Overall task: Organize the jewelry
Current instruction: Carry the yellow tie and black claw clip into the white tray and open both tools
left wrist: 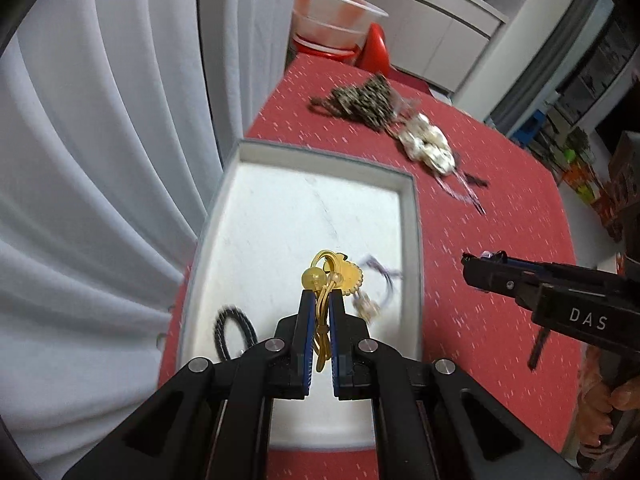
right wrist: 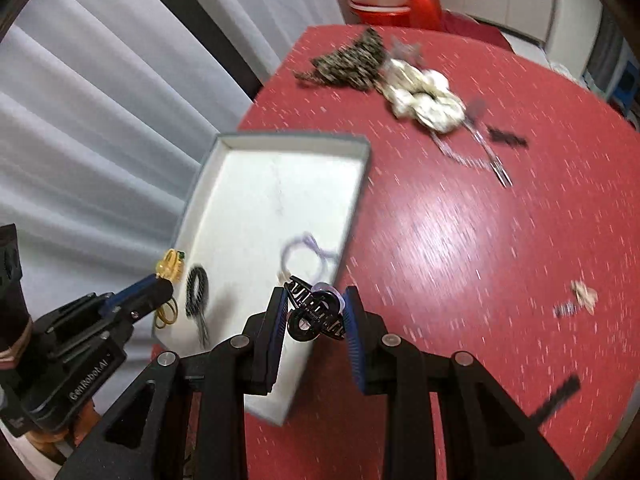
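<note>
A shallow white box (left wrist: 406,216) (right wrist: 224,152) lies on the red table. My left gripper (left wrist: 322,300) is shut on a yellow hair tie with beads (left wrist: 320,280) and holds it over the box; it also shows in the right wrist view (right wrist: 170,266). My right gripper (right wrist: 316,300) is shut on a black hair claw clip (right wrist: 314,314) near the box's right rim; it appears at the right of the left wrist view (left wrist: 486,270). A black hair tie (left wrist: 234,330) (right wrist: 197,290) and a pale purple ring-shaped piece (right wrist: 306,254) lie in the box.
A dark patterned scrunchie (left wrist: 358,100) (right wrist: 348,62) and a cream one (left wrist: 428,146) (right wrist: 424,98) lie at the table's far side, with thin clips (right wrist: 480,152) beside them. Small pieces (right wrist: 578,298) lie at right. White curtains hang left. A plastic tub (left wrist: 336,16) stands beyond the table.
</note>
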Action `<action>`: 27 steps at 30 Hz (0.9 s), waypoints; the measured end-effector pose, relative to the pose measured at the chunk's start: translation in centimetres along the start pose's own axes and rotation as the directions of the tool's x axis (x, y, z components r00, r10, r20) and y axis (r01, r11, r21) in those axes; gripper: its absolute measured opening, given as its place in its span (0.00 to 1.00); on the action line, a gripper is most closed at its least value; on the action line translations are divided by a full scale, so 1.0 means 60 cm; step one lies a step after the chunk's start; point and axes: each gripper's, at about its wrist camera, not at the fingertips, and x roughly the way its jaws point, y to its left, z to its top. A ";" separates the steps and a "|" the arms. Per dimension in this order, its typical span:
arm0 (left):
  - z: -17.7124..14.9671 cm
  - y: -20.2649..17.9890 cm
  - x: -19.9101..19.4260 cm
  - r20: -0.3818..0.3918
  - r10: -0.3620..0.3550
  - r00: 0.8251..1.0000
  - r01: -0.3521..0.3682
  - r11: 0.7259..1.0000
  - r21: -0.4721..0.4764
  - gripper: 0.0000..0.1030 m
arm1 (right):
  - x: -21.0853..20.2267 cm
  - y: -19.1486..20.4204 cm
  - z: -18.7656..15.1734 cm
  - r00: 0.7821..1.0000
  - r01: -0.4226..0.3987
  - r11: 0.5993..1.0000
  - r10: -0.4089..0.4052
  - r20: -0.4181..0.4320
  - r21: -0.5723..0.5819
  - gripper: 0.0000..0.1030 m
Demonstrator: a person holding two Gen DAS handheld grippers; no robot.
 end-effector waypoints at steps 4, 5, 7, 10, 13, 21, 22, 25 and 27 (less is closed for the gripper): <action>0.029 0.017 0.026 0.018 0.017 1.000 -0.017 1.000 -0.025 0.08 | 0.024 0.017 0.046 1.000 -0.005 1.000 0.005 0.011 -0.015 0.30; 0.034 0.021 0.031 0.020 0.020 1.000 -0.020 0.999 -0.029 0.08 | 0.030 0.019 0.055 1.000 -0.007 1.000 0.007 0.012 -0.014 0.30; 0.045 0.027 0.046 0.024 0.033 0.999 -0.032 0.999 -0.037 0.08 | 0.045 0.022 0.073 1.000 -0.008 1.000 0.008 0.011 -0.015 0.30; 0.057 0.033 0.072 0.023 0.062 0.998 -0.061 0.998 -0.033 0.08 | 0.077 0.024 0.100 1.000 -0.002 1.000 0.002 0.004 -0.019 0.30; 0.063 0.040 0.102 0.010 0.089 0.996 -0.088 0.995 -0.042 0.08 | 0.108 0.027 0.118 1.000 0.010 1.000 -0.010 -0.007 -0.023 0.30; 0.061 0.050 0.165 -0.015 0.134 0.991 -0.134 0.990 -0.039 0.08 | 0.177 0.023 0.136 0.998 0.046 0.999 -0.046 -0.044 -0.001 0.30; 0.061 0.049 0.169 -0.015 0.135 0.991 -0.135 0.990 -0.035 0.08 | 0.185 0.021 0.137 0.998 0.053 0.999 -0.053 -0.047 0.001 0.30; 0.059 0.049 0.184 -0.018 0.148 0.989 -0.149 0.989 -0.024 0.08 | 0.202 0.021 0.138 0.996 0.078 0.997 -0.078 -0.047 -0.006 0.30; 0.058 0.050 0.189 -0.016 0.154 0.988 -0.154 0.988 -0.025 0.08 | 0.213 0.020 0.137 0.995 0.091 0.996 -0.091 -0.052 -0.011 0.30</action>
